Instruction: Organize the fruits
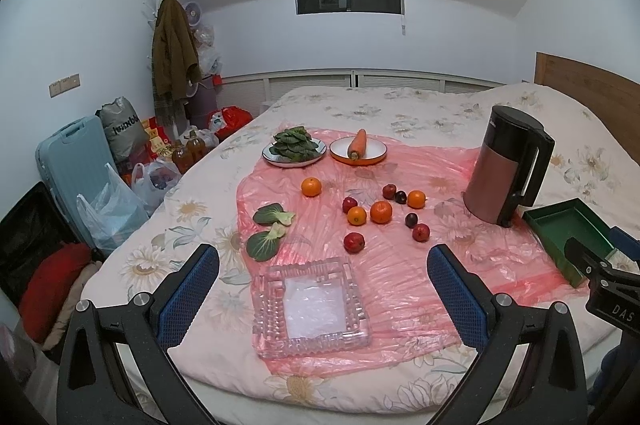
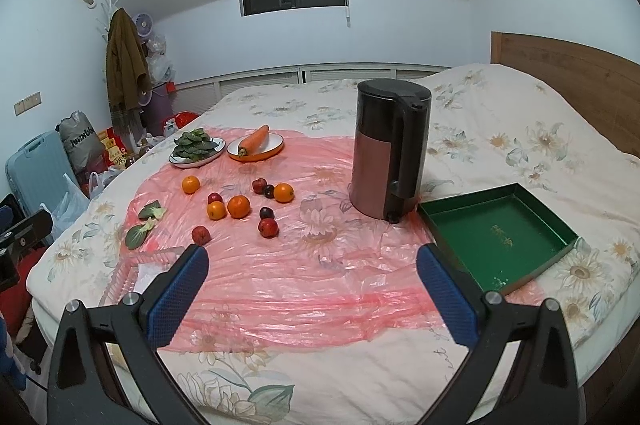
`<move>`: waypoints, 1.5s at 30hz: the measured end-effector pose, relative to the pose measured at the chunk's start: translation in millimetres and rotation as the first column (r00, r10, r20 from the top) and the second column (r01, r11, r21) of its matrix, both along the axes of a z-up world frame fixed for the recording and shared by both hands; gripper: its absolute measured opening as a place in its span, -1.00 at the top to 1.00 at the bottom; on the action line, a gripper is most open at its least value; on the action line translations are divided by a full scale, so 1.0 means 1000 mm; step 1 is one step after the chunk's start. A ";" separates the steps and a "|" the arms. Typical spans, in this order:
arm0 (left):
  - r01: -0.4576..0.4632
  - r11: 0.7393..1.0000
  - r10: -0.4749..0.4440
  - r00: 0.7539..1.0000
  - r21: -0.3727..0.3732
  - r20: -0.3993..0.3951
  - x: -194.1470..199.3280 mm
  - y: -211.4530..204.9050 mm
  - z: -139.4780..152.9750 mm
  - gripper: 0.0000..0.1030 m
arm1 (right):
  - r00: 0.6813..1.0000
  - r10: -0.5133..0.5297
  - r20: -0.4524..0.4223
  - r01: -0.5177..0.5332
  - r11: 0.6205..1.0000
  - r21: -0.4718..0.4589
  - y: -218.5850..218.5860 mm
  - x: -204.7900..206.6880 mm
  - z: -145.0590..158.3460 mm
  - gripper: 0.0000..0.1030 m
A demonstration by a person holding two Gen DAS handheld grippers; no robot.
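Observation:
Several oranges (image 1: pixel 381 211) (image 2: pixel 239 206) and small red and dark plums (image 1: pixel 354 241) (image 2: pixel 268 227) lie scattered on a pink plastic sheet (image 1: pixel 400 277) (image 2: pixel 280 277) on the bed. A clear glass dish (image 1: pixel 310 309) sits near the front, between the fingers of my left gripper (image 1: pixel 322 299), which is open and empty. A green tray (image 2: pixel 498 235) (image 1: pixel 566 237) lies at the right. My right gripper (image 2: pixel 312 295) is open and empty above the sheet's front edge, left of the tray.
A dark kettle (image 1: pixel 506 171) (image 2: pixel 388 149) stands behind the tray. A plate of greens (image 1: pixel 294 147) and a plate (image 1: pixel 376 149) with a carrot (image 1: pixel 357 143) sit at the back. Two loose green leaves (image 1: pixel 270 229) lie left. Suitcase (image 1: pixel 74 169) and bags stand beside the bed.

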State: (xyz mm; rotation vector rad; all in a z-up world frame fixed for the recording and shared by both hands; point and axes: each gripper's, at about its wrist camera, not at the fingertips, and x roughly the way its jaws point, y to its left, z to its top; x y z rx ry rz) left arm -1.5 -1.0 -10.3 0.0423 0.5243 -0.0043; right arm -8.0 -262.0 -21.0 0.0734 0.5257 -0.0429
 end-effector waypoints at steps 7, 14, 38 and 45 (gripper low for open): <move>0.004 1.000 -0.004 1.000 -0.004 -0.005 0.000 -0.002 -0.003 -0.98 | 1.000 -0.002 -0.002 0.002 1.000 -0.001 -0.001 0.001 -0.001 -1.00; 0.009 1.000 -0.009 1.000 -0.008 -0.005 0.001 -0.004 -0.005 -0.98 | 1.000 -0.012 0.002 0.012 1.000 0.006 -0.005 -0.001 -0.004 -1.00; 0.005 0.999 -0.006 1.000 -0.033 -0.006 0.007 -0.004 -0.008 -0.98 | 1.000 -0.025 -0.004 0.025 1.000 0.002 -0.006 0.003 -0.008 -1.00; -0.009 1.000 0.009 1.000 -0.026 0.002 0.013 -0.002 -0.008 -0.98 | 1.000 -0.006 -0.006 0.006 1.000 0.028 -0.006 0.011 -0.011 -1.00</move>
